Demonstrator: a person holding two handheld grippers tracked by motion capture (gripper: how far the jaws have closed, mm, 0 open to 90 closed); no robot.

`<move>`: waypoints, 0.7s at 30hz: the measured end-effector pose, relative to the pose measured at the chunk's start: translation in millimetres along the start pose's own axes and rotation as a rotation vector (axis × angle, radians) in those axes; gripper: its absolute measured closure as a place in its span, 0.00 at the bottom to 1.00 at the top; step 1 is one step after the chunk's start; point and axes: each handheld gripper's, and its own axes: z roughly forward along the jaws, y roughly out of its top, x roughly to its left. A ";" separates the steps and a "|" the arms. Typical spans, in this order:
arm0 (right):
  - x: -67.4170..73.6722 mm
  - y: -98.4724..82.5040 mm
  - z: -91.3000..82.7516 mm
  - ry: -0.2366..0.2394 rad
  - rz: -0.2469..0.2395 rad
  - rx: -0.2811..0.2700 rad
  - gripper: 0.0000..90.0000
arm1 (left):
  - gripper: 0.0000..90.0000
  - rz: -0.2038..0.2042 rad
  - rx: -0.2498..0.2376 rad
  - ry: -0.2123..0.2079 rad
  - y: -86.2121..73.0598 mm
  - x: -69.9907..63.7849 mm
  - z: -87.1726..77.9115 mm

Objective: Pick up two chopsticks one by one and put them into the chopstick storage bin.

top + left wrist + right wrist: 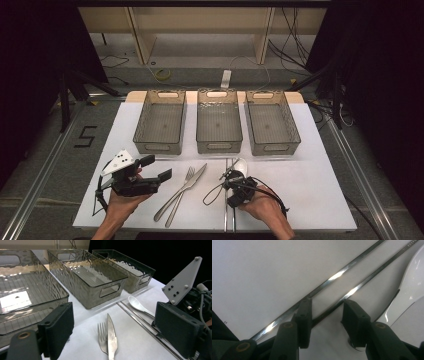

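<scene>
Two steel chopsticks (226,217) lie side by side on the white mat, running front to back. My right gripper (230,181) points down over them with its jaws partly apart. In the right gripper view (327,310) one chopstick (359,287) runs through the gap near the right jaw, and the other chopstick (337,276) passes under the left jaw's tip. A white spoon (412,285) lies just beside them. My left gripper (157,168) rests at the front left, wide open with nothing between its jaws (116,322). It faces a fork (102,336) and a knife (112,337).
Three empty smoky plastic bins (159,148) (219,147) (272,148) stand in a row at the back of the mat. The fork (189,173) and knife (200,172) lie diagonally between my hands. The right gripper's grey plate (182,282) and cables show at the right of the left gripper view.
</scene>
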 end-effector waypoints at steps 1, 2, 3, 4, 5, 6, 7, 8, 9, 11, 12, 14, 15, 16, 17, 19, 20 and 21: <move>0.3 0.3 0.4 -0.004 0.004 0.001 0.65 | 0.17 0.002 0.001 -0.001 0.0 0.0 -0.2; 0.1 0.4 1.2 -0.010 0.005 0.004 0.64 | 0.17 0.003 -0.001 -0.001 0.2 0.0 -0.3; 0.2 0.4 1.3 -0.011 0.004 0.004 0.64 | 0.17 0.002 -0.002 -0.002 0.2 0.1 -0.4; 0.2 0.4 1.3 -0.011 0.004 0.004 0.64 | 0.17 0.002 -0.002 -0.002 0.2 0.1 -0.4; 0.5 0.0 1.1 -0.014 0.005 0.002 0.64 | 0.17 0.002 -0.002 -0.002 0.2 0.2 -0.5; 0.7 -0.1 1.2 -0.015 0.005 0.000 0.64 | 0.17 0.003 -0.005 -0.002 0.2 0.2 -0.6; 0.9 -0.1 1.2 -0.017 0.003 0.001 0.64 | 0.17 0.003 -0.004 -0.002 0.3 0.2 -0.7; 1.5 -0.1 1.2 -0.019 0.002 0.000 0.65 | 0.17 0.003 -0.004 -0.002 0.3 0.2 -0.7; 1.9 -0.1 1.0 -0.020 -0.003 0.001 0.65 | 0.17 0.002 -0.004 -0.002 0.2 0.1 -0.6; 3.0 -0.1 0.5 -0.023 -0.008 0.002 0.67 | 0.17 0.002 -0.004 -0.003 0.3 0.1 -0.7; 3.3 -0.3 0.2 -0.023 -0.012 0.000 0.68 | 0.17 0.002 -0.004 -0.003 0.3 0.1 -0.7; 3.8 -0.5 0.1 -0.026 -0.019 -0.001 0.69 | 0.17 0.003 -0.008 -0.002 0.3 -0.3 -1.0; 3.9 -0.8 0.0 -0.026 -0.022 -0.007 0.70 | 0.17 0.003 -0.008 -0.002 0.3 -0.3 -1.0; 3.8 -0.9 -0.1 -0.026 -0.022 -0.007 0.70 | 0.17 0.004 -0.010 -0.003 0.3 -0.4 -1.2; 4.1 -0.8 -0.2 -0.028 -0.026 -0.007 0.71 | 0.17 0.004 -0.010 -0.004 0.3 -0.3 -1.3; 4.4 -0.2 -2.1 -0.018 -0.037 -0.015 0.79 | 0.17 0.003 -0.009 -0.004 0.2 -0.2 -1.1; 4.4 -0.2 -2.1 -0.018 -0.037 -0.015 0.79 | 0.17 0.002 -0.009 -0.004 0.1 -0.2 -1.0; 4.1 0.7 -3.1 -0.010 -0.043 -0.009 0.81 | 0.17 0.003 -0.008 -0.004 0.1 -0.3 -0.9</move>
